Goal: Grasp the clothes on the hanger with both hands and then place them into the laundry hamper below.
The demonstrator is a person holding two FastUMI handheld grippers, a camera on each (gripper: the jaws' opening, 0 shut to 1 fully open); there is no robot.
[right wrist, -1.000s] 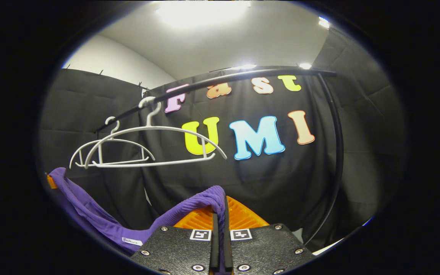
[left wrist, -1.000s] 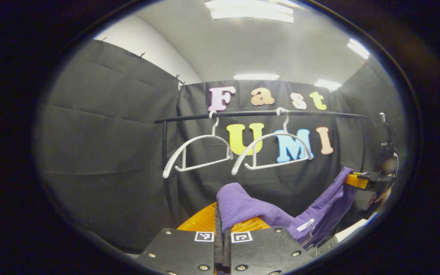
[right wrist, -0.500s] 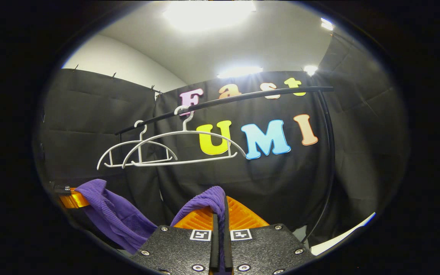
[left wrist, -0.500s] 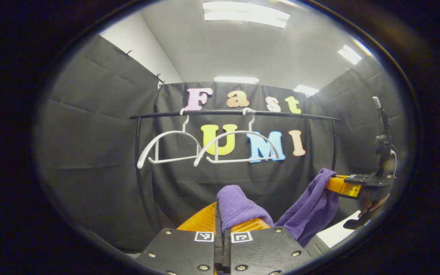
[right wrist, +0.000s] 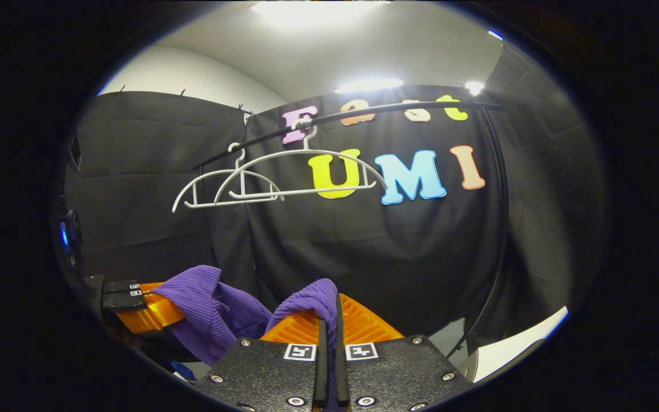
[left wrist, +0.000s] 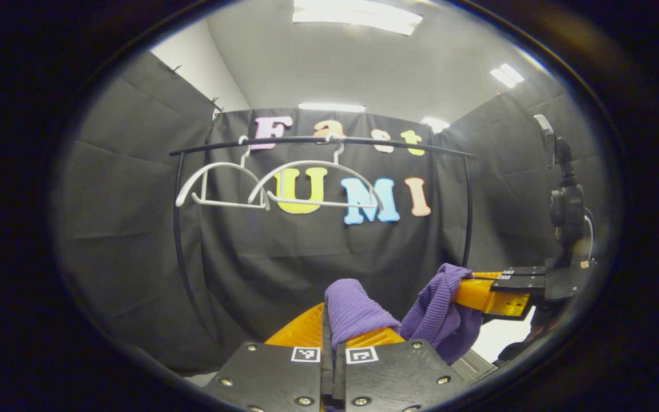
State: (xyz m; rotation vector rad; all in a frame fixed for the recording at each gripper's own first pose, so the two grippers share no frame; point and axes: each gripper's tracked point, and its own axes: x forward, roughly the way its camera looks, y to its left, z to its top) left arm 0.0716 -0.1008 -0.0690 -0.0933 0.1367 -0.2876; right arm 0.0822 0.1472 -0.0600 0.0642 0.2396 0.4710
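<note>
The black metal clothes rail (left wrist: 318, 141) is seen with two bare white plastic hangers (left wrist: 318, 183) on it. The purple ribbed knit garment (left wrist: 358, 309) is pinched between the closed left gripper (left wrist: 329, 332) and the closed right gripper (right wrist: 329, 326), below the hangers. A dark mounted device (left wrist: 567, 206) is seen in the left gripper view. No readable label is visible.

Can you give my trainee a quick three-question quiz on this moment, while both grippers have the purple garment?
1. True or false: the two white hangers on the black rail are bare.
2. What is the left gripper clamped on?
A. a hanger
B. the purple garment
C. nothing
3. Fill in: in the left gripper view, the right gripper holds the garment's other end with its ______ coloured fingers.

Key
1. True; nothing hangs on either.
2. B; cloth bunches between its shut fingers.
3. Orange.
</note>
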